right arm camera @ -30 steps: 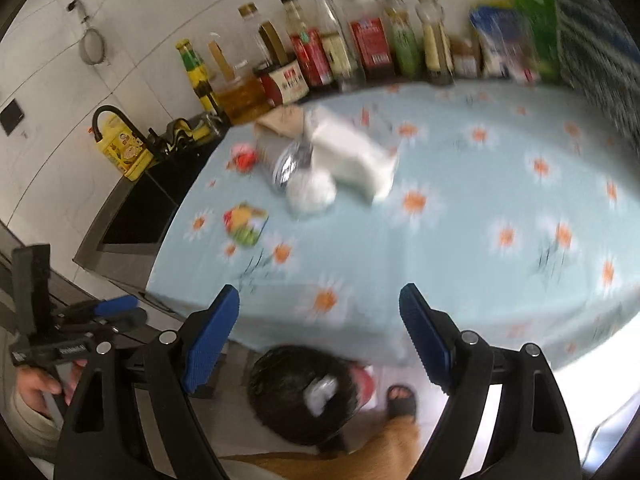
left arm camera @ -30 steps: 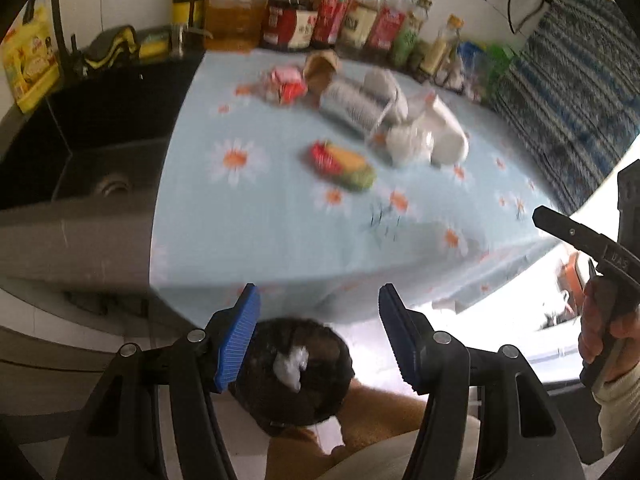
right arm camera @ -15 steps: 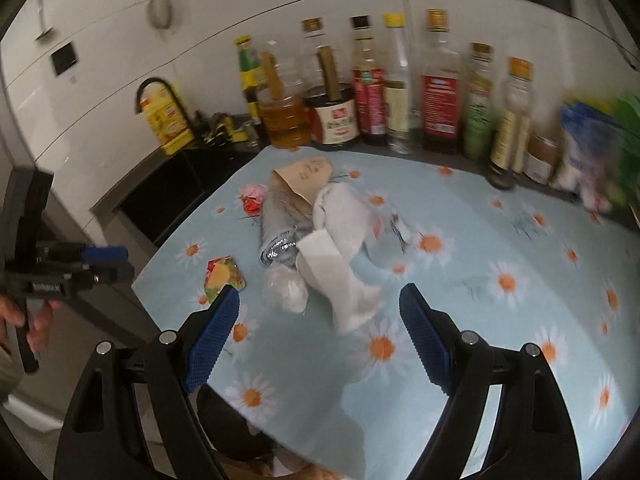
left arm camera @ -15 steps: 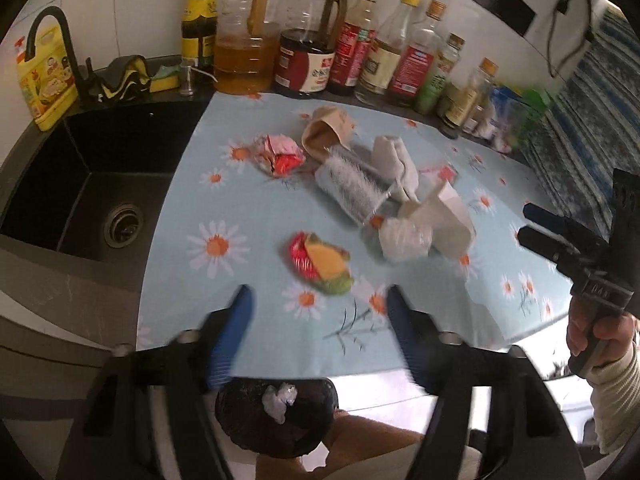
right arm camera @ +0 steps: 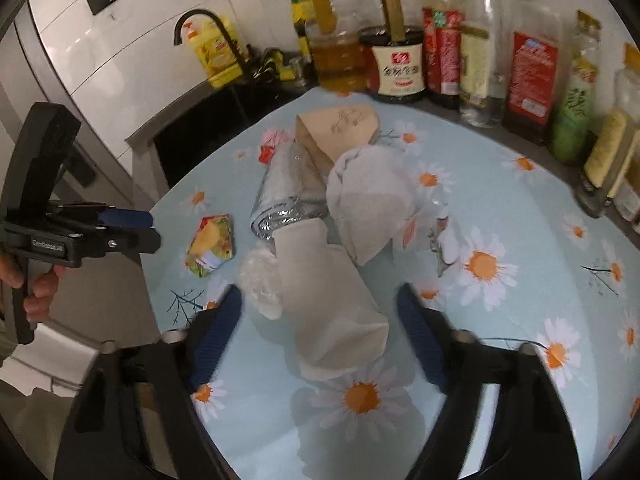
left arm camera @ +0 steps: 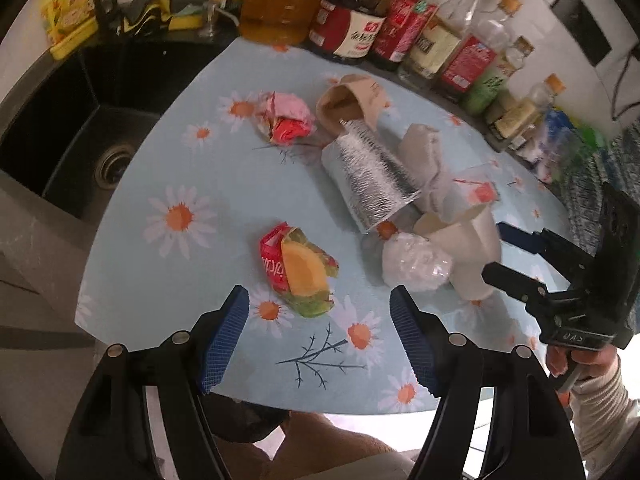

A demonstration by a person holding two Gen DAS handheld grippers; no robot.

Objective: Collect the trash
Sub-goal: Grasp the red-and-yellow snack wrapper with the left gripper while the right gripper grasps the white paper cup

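Note:
Trash lies on the daisy tablecloth. A red and yellow snack wrapper lies just ahead of my open, empty left gripper. A silver foil bag, a pink wrapper, a brown paper cup, a crumpled clear plastic and a white paper cup lie beyond. My right gripper is open, its fingers either side of the white paper cup. The snack wrapper lies to its left.
A black sink is left of the cloth. Sauce and oil bottles line the back wall. A dark bin sits on the floor under the table's front edge, below my left gripper.
Both grippers have risen from the bin below the table edge and moved in over the tabletop. The right one now straddles the white paper cup; the left faces the snack wrapper.

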